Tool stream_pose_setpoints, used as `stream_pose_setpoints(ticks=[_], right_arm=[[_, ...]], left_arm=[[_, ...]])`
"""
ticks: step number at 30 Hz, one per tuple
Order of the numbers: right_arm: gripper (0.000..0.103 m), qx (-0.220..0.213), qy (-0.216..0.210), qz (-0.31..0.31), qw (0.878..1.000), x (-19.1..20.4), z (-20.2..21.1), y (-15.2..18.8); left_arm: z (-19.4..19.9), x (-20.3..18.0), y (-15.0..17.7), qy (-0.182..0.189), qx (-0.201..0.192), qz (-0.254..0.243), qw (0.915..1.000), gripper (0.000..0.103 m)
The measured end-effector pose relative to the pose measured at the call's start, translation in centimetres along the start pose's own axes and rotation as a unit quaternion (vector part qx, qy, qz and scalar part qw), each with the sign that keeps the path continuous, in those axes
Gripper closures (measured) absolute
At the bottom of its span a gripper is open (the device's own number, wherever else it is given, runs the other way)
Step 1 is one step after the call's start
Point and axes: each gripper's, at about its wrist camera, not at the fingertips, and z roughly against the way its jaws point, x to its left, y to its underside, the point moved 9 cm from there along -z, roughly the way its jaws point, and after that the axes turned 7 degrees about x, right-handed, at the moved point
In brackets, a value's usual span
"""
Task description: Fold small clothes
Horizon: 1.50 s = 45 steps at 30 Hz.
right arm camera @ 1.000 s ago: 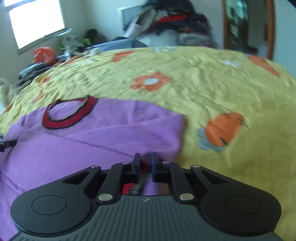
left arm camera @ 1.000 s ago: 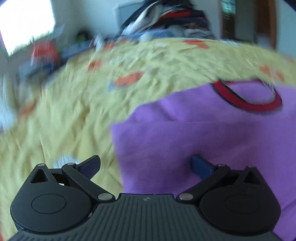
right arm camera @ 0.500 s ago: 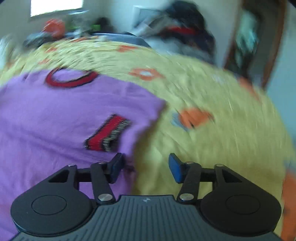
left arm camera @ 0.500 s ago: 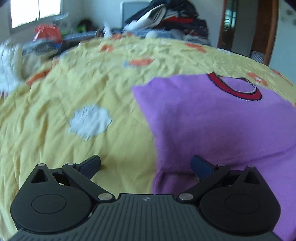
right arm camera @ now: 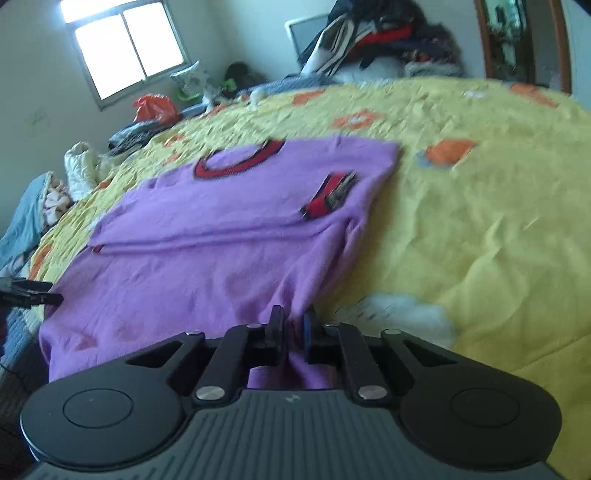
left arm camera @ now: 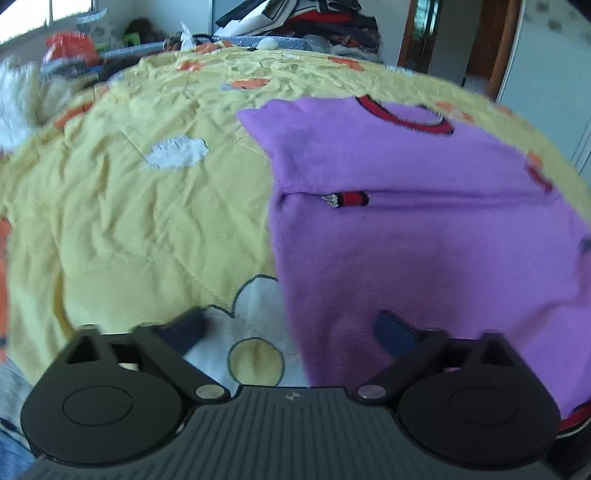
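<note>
A purple sweater (left arm camera: 406, 229) with a red collar (left arm camera: 402, 120) lies flat on the yellow flowered bedspread (left arm camera: 147, 221), both sleeves folded in across the chest. One red cuff (left arm camera: 349, 199) peeks out near its left side. My left gripper (left arm camera: 288, 328) is open and straddles the sweater's lower left edge. In the right wrist view the sweater (right arm camera: 221, 243) shows its other red cuff (right arm camera: 328, 195). My right gripper (right arm camera: 293, 325) is shut on the purple fabric at the lower right edge. The left gripper's fingers (right arm camera: 33, 293) show at the far left.
A heap of dark clothes (right arm camera: 388, 37) sits beyond the bed's far end, near a wooden door frame (left arm camera: 417, 33). An orange bag (right arm camera: 155, 107), white bedding (right arm camera: 79, 168) and a blue cloth (right arm camera: 26, 229) lie along the left side under a window (right arm camera: 125, 48).
My right gripper let go of the folded sleeve cuff, drew back and shut on the sweater's lower right edge. My left gripper stayed open and pulled back toward the sweater's lower left edge.
</note>
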Motion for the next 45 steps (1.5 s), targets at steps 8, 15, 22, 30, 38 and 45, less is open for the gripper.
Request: stream_pose_setpoints(ticks=[8,15,22,30,38,45], right_arm=[[0.097,0.017,0.059,-0.031,0.998,-6.2,1.8,1.0],[0.053,-0.004,-0.107,-0.166,0.980,-6.8,3.5,3.0],[0.054,0.030,-0.191,-0.161,0.968,-4.2,1.6,3.1],[0.022,0.037,-0.221,-0.151,0.963,-2.8,1.4,2.6],[0.008,0.012,-0.161,-0.079,0.984,-0.2,1.1,2.6],[0.008,0.022,-0.136,-0.036,0.990,0.6,1.0,2.9]], left_arm=[[1.5,1.7,-0.3,0.022,0.015,0.026,0.9993,0.077],[3.0,-0.3,1.0,0.159,0.003,0.085,0.9836,0.022],[2.2,-0.1,2.7,0.287,-0.036,0.160,0.9440,0.021],[2.3,2.3,3.4,0.376,-0.026,0.214,0.9014,0.008],[-0.5,1.3,5.0,0.414,-0.018,0.271,0.8690,0.001],[0.2,1.5,5.3,0.444,-0.025,0.263,0.8562,0.000]])
